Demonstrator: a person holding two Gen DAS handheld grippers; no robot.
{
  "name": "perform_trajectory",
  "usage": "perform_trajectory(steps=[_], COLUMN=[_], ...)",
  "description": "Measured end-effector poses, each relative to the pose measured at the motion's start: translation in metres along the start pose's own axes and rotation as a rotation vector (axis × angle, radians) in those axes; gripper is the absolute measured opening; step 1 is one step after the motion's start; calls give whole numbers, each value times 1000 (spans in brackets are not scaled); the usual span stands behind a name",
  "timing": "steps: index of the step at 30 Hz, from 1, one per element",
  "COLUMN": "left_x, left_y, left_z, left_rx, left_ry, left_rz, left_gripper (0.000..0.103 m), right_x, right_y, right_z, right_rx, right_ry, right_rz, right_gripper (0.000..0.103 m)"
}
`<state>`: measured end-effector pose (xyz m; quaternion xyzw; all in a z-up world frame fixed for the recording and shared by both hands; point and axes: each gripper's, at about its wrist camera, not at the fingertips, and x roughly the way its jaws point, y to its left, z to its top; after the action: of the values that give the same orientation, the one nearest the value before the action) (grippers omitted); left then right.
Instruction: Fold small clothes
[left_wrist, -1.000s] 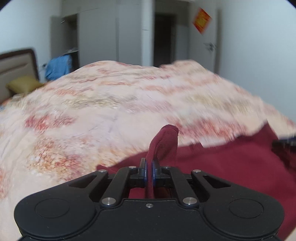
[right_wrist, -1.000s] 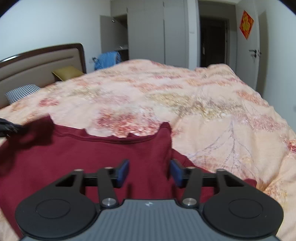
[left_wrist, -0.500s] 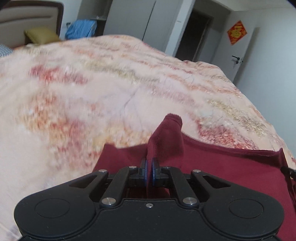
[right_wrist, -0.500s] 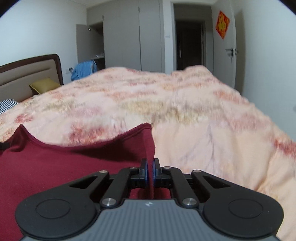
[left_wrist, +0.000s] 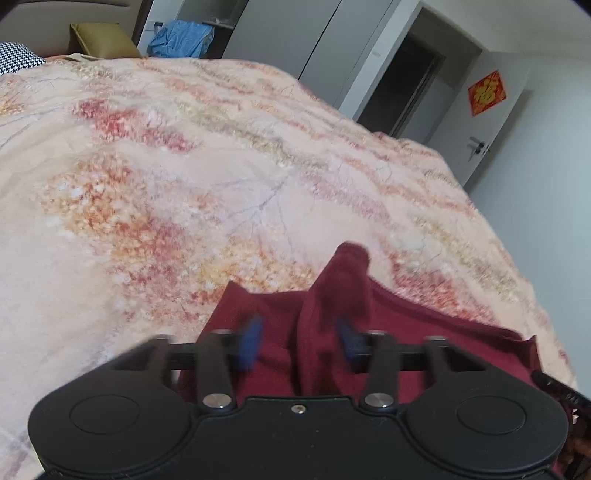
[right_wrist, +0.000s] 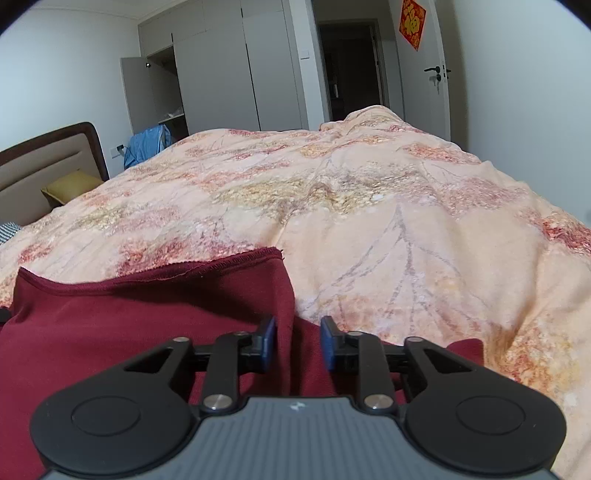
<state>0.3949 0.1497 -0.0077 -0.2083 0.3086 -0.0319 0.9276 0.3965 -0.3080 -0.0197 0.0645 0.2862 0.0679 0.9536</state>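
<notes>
A dark red garment (left_wrist: 424, 332) lies on the floral bedspread (left_wrist: 221, 192). In the left wrist view my left gripper (left_wrist: 301, 341) is open, its blue pads apart on either side of a raised fold of the red cloth (left_wrist: 343, 288). In the right wrist view the same garment (right_wrist: 129, 317) spreads to the left, with its hemmed edge at the far side. My right gripper (right_wrist: 297, 347) is open, with a ridge of the garment's right edge standing between the pads.
The bedspread (right_wrist: 369, 206) stretches far ahead and to the right. A headboard (right_wrist: 48, 158), a yellow pillow (right_wrist: 70, 184) and a blue cloth (right_wrist: 147, 142) are at the far left. Wardrobe doors and a doorway stand behind the bed.
Both grippers were shut on the red cloth half a second ago and have opened. The cloth has dropped lower onto the bed, with folds still standing between the pads.
</notes>
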Motion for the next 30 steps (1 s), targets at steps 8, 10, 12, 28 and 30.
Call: perform_trajectory(steps=[8, 10, 12, 28, 30], left_x=[-40, -50, -58, -96, -100], left_y=[-22, -27, -31, -37, -33], left_z=[1, -1, -3, -25, -33], left_rx=[120, 138, 141, 91, 58], left_ry=[-57, -72, -83, -95, -113], left_rz=[95, 114, 125, 107, 102], left_gripper=[102, 102, 102, 102, 102], right_x=[-30, -40, -51, -112, -115], right_y=[16, 22, 28, 113, 122], right_z=[6, 9, 10, -33, -45], right_rx=[-95, -119, -142, -201, -212], right_ry=[-56, -74, -98, -239, -255], right_rz=[-10, -13, -13, 67, 62], right_gripper=[94, 100, 103, 103, 103])
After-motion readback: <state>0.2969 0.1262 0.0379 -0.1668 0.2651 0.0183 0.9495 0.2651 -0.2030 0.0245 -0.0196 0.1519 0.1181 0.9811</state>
